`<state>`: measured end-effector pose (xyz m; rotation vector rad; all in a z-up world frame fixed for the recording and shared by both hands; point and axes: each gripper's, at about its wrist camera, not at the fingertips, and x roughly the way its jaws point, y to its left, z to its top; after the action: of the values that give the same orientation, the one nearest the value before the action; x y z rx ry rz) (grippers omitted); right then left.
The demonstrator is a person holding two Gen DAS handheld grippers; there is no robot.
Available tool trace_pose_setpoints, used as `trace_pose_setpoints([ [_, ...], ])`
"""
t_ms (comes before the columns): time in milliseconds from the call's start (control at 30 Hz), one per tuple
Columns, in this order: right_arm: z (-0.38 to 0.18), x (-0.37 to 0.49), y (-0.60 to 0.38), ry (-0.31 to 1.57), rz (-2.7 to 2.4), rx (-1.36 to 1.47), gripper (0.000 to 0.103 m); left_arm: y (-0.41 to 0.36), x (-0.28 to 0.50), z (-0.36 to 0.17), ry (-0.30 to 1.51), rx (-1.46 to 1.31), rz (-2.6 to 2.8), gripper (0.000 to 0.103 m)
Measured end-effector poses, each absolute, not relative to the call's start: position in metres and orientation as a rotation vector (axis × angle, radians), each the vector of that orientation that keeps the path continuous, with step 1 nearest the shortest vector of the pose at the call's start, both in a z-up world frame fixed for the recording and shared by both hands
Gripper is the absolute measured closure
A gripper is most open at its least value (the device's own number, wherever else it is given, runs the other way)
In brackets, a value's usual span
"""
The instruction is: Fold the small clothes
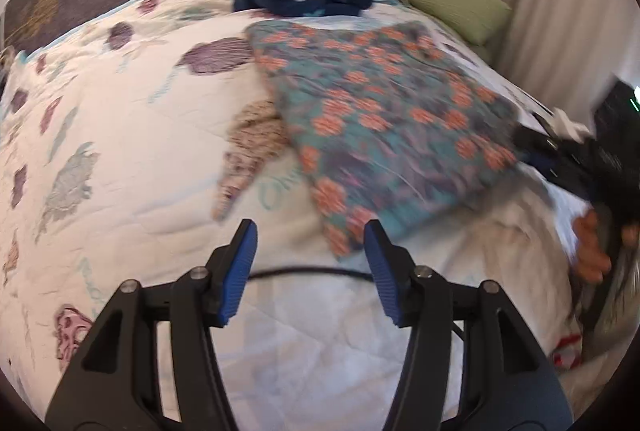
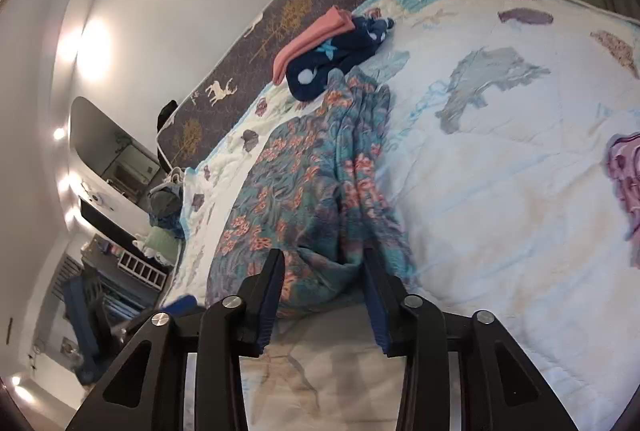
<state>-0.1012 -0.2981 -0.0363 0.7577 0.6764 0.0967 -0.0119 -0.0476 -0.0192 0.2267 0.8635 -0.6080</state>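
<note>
A floral garment [image 1: 384,119] is seen lying folded on the quilted bed [image 1: 120,135], teal with orange blossoms, its near edge rumpled. In the left wrist view the left claw [image 1: 310,231] is shown spread and empty, just beside the garment's near corner; a hand [image 1: 592,247] is glimpsed only there. In the right wrist view the right claw [image 2: 324,259] is spread, with the garment's [image 2: 312,191] near hem between its unpressed pads. A pink and navy folded stack [image 2: 332,47] is seen beyond, at the bed's far edge.
</note>
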Motion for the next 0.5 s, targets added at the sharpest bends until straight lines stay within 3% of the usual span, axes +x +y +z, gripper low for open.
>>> trace_pose_setpoints([
  [67, -0.034, -0.096, -0.296, 0.693, 0.063, 0.741, 0.08, -0.054, -0.02, -0.022, 0.841, 0.267, -0.614, 0.04],
  [100, -0.032, -0.096, -0.296, 0.69, 0.054, 0.737, 0.096, -0.06, -0.023, -0.024, 0.832, 0.301, -0.608, 0.04],
  [300, -0.005, -0.116, -0.31, 0.558, 0.074, 0.81, 0.096, -0.07, -0.021, -0.035, 0.812, 0.357, -0.53, 0.04],
  [500, -0.05, -0.115, -0.318, 0.73, -0.021, 0.831, 0.096, -0.052, -0.013, -0.035, 0.832, 0.249, -0.524, 0.039],
])
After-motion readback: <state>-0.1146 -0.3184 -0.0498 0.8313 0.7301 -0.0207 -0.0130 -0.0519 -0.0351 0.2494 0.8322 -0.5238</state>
